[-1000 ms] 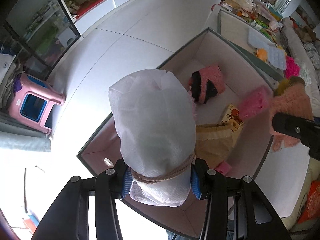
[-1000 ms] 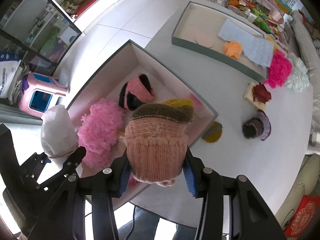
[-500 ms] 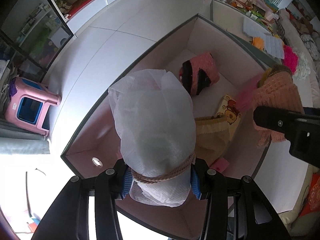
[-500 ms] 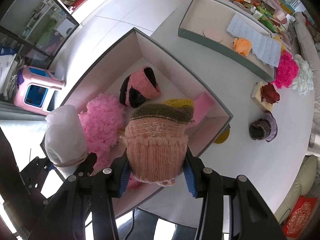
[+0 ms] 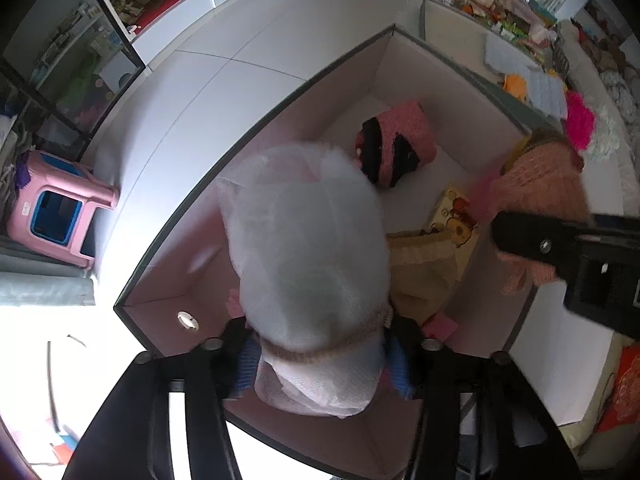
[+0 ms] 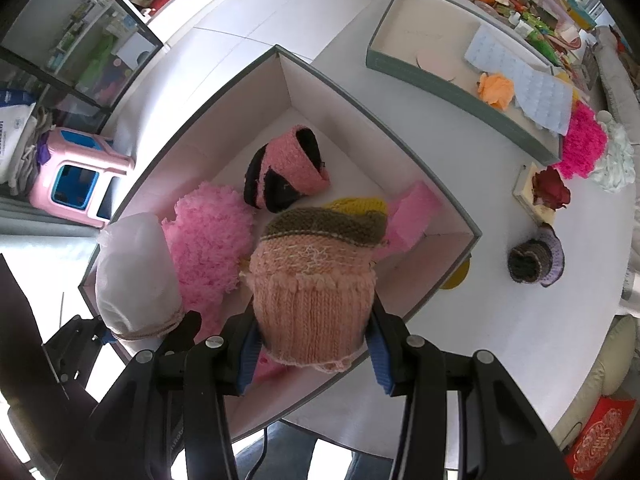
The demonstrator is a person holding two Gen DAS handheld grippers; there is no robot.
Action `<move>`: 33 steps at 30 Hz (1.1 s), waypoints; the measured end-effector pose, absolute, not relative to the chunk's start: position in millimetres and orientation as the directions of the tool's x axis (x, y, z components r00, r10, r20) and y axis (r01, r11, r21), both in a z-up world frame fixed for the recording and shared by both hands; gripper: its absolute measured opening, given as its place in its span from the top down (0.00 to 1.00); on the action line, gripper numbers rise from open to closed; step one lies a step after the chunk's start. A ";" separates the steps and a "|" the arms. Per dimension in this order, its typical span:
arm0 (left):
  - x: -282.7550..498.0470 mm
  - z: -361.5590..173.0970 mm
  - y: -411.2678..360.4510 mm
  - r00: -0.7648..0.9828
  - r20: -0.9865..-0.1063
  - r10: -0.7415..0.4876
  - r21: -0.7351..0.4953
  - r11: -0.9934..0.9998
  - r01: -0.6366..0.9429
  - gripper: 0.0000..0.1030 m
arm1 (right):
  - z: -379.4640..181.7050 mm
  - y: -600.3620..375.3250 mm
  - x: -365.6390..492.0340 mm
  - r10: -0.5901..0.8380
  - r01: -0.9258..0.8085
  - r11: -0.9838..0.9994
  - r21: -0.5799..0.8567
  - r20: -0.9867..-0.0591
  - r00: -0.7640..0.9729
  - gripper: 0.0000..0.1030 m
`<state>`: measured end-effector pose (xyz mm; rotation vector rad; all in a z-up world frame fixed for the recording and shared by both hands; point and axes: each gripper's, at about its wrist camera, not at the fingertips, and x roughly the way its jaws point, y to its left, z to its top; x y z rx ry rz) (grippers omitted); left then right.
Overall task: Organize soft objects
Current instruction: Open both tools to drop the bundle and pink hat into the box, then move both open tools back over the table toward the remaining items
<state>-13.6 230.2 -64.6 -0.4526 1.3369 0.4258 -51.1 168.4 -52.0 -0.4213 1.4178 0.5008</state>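
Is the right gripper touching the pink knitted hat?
Touching. The right wrist view shows the right gripper's blue pads pressing both sides of the pink knitted hat.

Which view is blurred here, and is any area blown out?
Left wrist view: the white bundle and the knitted hat are motion-smeared, and the floor at lower left is blown out. Right wrist view: the knitted hat is sharp; only fisheye bending.

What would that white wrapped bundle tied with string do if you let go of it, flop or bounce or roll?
Probably it drops softly: the white bundle looks like puffy foam wrap, so likely light. The string pinches its neck, which suggests squashy filling. Its rounded top might let it tip over inside the box. The left claw is opening around it.
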 end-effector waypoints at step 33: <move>47.7 -22.1 89.7 0.213 -0.968 -0.130 -0.177 0.959 -0.220 0.01 | -95.6 -79.7 -12.2 0.089 -0.006 0.996 0.089 -0.996 0.032 0.16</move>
